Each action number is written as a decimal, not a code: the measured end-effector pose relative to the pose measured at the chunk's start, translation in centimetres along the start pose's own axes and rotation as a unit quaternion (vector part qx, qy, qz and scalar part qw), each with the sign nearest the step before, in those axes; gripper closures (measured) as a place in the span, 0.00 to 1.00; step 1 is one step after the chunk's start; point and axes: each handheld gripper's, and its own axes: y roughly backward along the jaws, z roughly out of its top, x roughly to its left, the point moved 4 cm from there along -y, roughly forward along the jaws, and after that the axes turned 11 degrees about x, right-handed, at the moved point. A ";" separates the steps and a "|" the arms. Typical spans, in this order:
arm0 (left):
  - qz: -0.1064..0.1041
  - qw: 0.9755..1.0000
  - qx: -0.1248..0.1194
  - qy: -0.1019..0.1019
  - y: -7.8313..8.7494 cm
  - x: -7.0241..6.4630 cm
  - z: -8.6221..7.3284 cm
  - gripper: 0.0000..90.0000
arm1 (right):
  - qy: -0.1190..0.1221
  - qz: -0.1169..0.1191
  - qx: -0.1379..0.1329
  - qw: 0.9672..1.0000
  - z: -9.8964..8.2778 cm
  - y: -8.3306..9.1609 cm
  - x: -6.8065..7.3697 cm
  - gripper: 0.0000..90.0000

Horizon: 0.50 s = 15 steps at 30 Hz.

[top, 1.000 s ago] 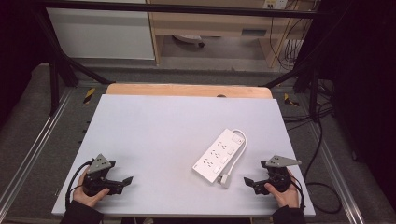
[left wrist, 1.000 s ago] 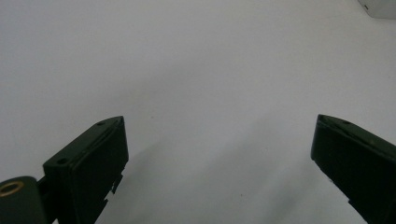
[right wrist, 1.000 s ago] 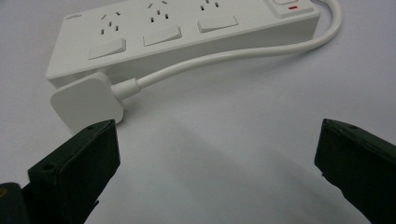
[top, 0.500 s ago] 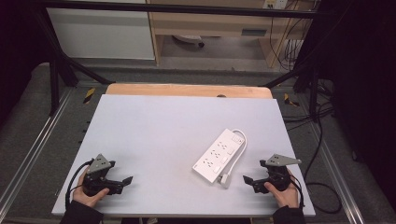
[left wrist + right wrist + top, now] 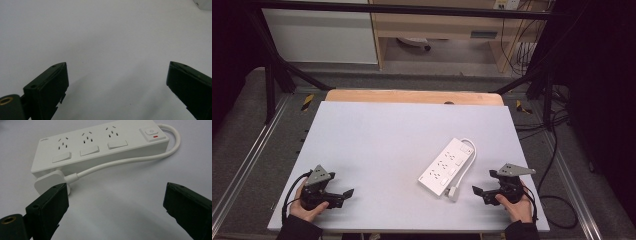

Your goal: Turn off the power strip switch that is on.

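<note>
A white power strip (image 5: 447, 166) lies at an angle on the pale table (image 5: 387, 130), right of centre. Its cable (image 5: 125, 161) loops back to a white plug (image 5: 47, 182) at its near end. My right gripper (image 5: 476, 192) rests near the front right edge, pointing left at the plug (image 5: 453, 191). In the right gripper view it (image 5: 116, 187) stands open; its jaws have just been closing a little with nothing between them. My left gripper (image 5: 348, 194) rests at the front left, open (image 5: 117, 67) over bare table, with a corner of the strip (image 5: 203, 3) far off.
A wooden strip (image 5: 412, 96) borders the table's far edge. Black frame posts (image 5: 272, 75) rise at both back corners. Loose cables (image 5: 557, 150) trail on the floor to the right. Shelving (image 5: 437, 25) stands behind the table.
</note>
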 end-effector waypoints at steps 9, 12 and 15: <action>0.001 1.000 -0.002 0.003 0.1 0.1 0.0 0.04 | 0.001 -0.006 -0.003 1.000 0.5 0.1 0.1 0.11; 0.002 1.000 -0.002 0.004 0.1 0.2 0.0 0.04 | 0.002 -0.006 -0.004 1.000 0.9 0.1 0.2 0.13; 0.002 1.000 -0.004 0.006 0.2 0.2 0.0 0.04 | 0.003 -0.008 -0.005 1.000 1.0 0.1 0.2 0.14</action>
